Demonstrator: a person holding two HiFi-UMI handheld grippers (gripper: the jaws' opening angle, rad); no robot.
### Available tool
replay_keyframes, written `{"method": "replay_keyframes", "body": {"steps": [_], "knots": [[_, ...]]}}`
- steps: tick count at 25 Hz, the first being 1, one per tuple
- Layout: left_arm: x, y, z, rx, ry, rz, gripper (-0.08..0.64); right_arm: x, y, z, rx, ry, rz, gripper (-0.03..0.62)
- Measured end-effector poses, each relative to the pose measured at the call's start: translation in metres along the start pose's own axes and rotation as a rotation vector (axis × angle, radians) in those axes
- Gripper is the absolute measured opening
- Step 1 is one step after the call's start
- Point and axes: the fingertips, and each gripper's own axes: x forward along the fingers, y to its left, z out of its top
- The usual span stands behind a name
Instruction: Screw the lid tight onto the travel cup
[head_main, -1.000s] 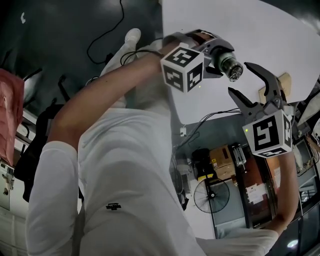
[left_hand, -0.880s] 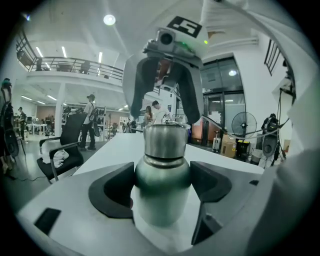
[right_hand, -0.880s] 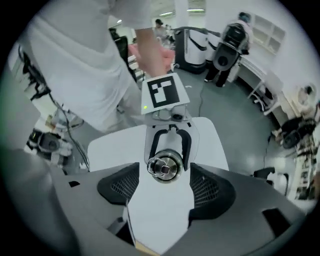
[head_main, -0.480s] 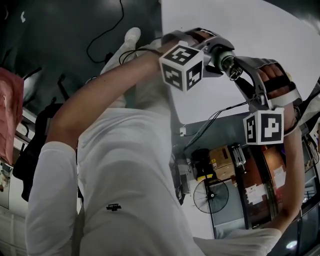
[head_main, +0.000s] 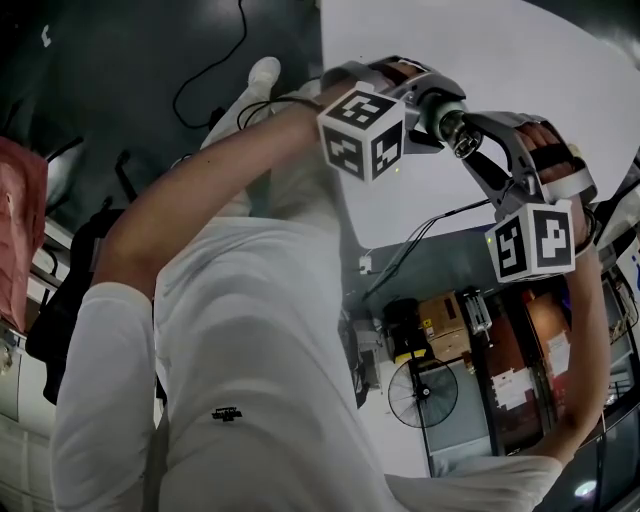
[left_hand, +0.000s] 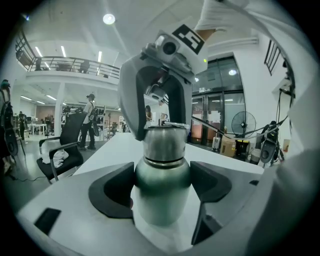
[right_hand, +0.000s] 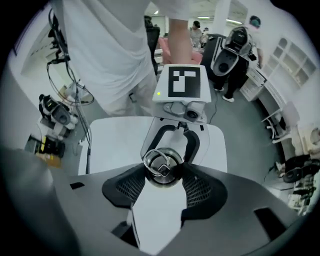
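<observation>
You are gripping the cup (left_hand: 161, 200) in your left claw (left_hand: 162, 187) above the worktop (head_main: 520, 50). Your right claw (right_hand: 164, 176), having just been closing, is pinching the lid (right_hand: 161, 165) only at its tips, so twisting is risking a slip or cross-threading.

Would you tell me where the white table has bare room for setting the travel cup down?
The white table is bare on both sides of the lid, and beside the travel cup in the left gripper view. Crowding is only around the lid.
</observation>
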Motion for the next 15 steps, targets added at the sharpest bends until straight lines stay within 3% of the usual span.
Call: {"method": "replay_keyframes", "body": {"steps": [6,10,15], "knots": [[-0.0006,0.0004,0.0037,0.002,0.000,0.004,0.336,-0.0040,-0.0036,-0.0012,0.186,-0.016,-0.028,0.227],[0.0002,0.0004,0.0021,0.000,0.003,0.004,0.336,-0.0022,-0.0058,-0.0022,0.361,-0.019,-0.028,0.227],[0.0001,0.0005,0.0011,-0.001,0.009,0.014,0.336,-0.0005,-0.0086,-0.0055,0.748,0.002,-0.060,0.227]]}}
